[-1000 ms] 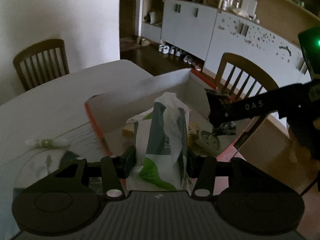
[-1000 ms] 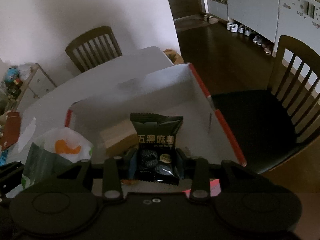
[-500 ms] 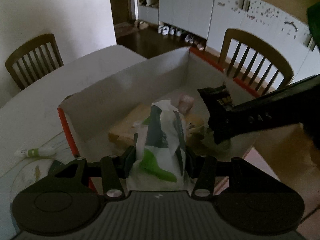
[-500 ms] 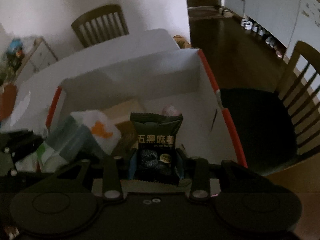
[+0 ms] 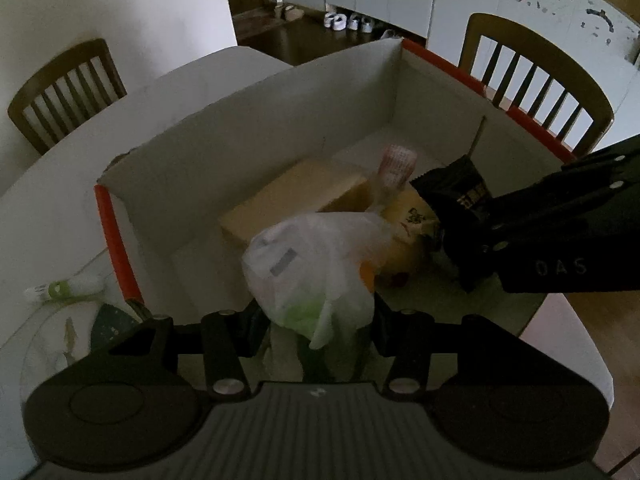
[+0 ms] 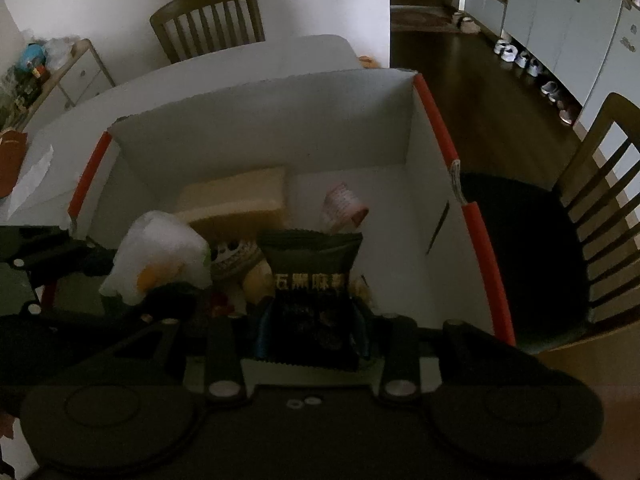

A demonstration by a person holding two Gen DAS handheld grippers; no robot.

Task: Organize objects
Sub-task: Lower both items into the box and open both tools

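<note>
Left wrist view first: the left gripper (image 5: 318, 320) has its two fingers pinching a white plastic packet (image 5: 312, 272) with green print low down and an orange patch on its right side. The packet hangs just over the near edge of the white cardboard box (image 5: 256, 128), the one with the orange-red rim. Down on the box floor lies a tan block (image 5: 296, 196), and right of it a yellowish wrapped item (image 5: 408, 216) with a small pink-and-white wrapper (image 5: 396, 164) poking up behind. Coming in from the right is the right gripper (image 5: 460, 248), tilted down into the box with a black snack packet (image 5: 456, 188) clamped between its fingers. Outside the box, on the white table (image 5: 60, 208), a small white and green tube (image 5: 64, 286) lies on its side. A wooden chair (image 5: 64, 88) stands at the far left.

Over to the right wrist view: the right gripper (image 6: 314, 328) grips the black snack packet (image 6: 312, 276), gold characters showing, fingers pressed on both sides. It hovers above the box's (image 6: 264, 120) near half, just above the clutter. To its left sits the white plastic packet (image 6: 160, 252), held from the left edge by the left gripper (image 6: 96, 260), whose finger gap I cannot make out here. The tan block (image 6: 236, 200) rests against the back-left floor, the pink-and-white wrapper (image 6: 344, 204) just right of it
</note>
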